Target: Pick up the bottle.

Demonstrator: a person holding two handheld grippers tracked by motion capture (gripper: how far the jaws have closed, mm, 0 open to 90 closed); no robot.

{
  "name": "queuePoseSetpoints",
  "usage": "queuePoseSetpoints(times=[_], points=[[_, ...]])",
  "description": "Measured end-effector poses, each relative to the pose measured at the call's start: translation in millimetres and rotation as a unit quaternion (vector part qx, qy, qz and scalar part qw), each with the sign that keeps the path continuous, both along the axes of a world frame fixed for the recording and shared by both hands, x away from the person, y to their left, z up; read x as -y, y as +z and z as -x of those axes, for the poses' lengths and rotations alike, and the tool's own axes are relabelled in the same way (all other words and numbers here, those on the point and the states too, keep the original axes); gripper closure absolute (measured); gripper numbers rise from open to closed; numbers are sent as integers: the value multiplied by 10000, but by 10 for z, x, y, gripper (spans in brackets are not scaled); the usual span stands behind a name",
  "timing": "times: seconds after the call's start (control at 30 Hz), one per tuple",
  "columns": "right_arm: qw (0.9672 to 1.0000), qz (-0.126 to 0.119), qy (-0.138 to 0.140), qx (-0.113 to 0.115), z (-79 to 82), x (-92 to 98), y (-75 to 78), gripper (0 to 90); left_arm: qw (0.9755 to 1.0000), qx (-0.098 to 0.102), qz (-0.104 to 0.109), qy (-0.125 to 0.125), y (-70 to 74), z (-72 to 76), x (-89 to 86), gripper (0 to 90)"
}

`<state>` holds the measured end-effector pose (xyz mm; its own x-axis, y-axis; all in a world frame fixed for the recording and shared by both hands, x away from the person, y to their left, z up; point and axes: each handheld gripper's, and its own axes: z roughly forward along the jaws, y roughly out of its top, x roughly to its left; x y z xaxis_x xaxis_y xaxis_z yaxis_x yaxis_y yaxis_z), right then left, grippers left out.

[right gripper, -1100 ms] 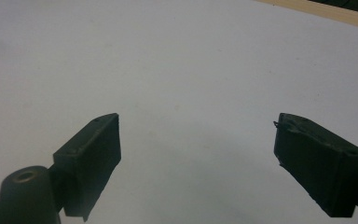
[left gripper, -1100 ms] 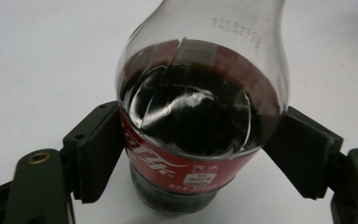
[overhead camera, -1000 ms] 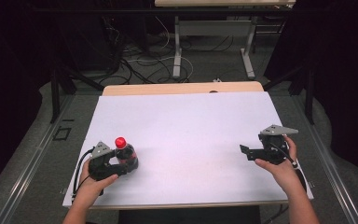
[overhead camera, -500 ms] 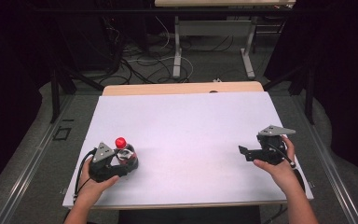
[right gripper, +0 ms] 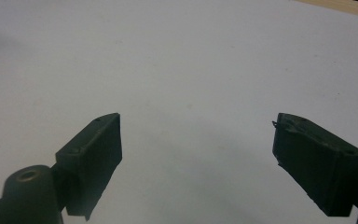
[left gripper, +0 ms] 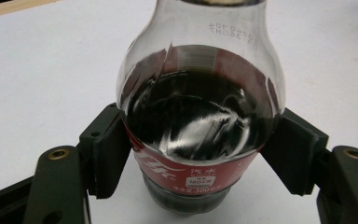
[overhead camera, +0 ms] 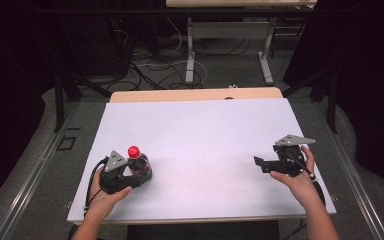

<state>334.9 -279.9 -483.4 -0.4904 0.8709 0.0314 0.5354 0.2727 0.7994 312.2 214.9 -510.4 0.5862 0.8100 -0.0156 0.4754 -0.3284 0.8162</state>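
A small cola bottle [overhead camera: 139, 164] with a red cap [overhead camera: 133, 150] stood upright near the front left corner of the white tabletop [overhead camera: 200, 145], a little in from the left edge. The left gripper [overhead camera: 136, 174] was clamped on it: in the left gripper view its two black pads [left gripper: 109, 156] pressed against opposite sides of the bottle's round belly, just above the red label [left gripper: 186, 170], with dark drink showing through the clear plastic. The bottle's base rested on the tabletop. The right gripper [overhead camera: 258, 163] was held near the right edge, well apart from the bottle, pointing toward the middle of the tabletop. Its jaws stood wide apart with nothing between them, and the right gripper view showed bare white surface [right gripper: 191, 70] beyond them.
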Motion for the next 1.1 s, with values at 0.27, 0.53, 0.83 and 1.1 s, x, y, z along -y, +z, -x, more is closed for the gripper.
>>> queuePoseSetpoints(times=[0.27, 0.53, 0.83, 1.1], points=[[9996, 69, 187, 211, 37, -120, 89, 158, 9999, -61, 15, -112, 120, -19, 150, 302], [9980, 114, 465, 403, 50, -321, 235, 158, 9997, -79, 6, -249, 267, -62, 422, 300], [9961, -26, 695, 551, 7, -504, 414, 161, 9980, -15, 16, -637, 401, -144, 832, 299], [9926, -117, 966, 732, -29, -712, 569, 164, 9953, -22, -32, -972, 423, -263, 1243, 300]])
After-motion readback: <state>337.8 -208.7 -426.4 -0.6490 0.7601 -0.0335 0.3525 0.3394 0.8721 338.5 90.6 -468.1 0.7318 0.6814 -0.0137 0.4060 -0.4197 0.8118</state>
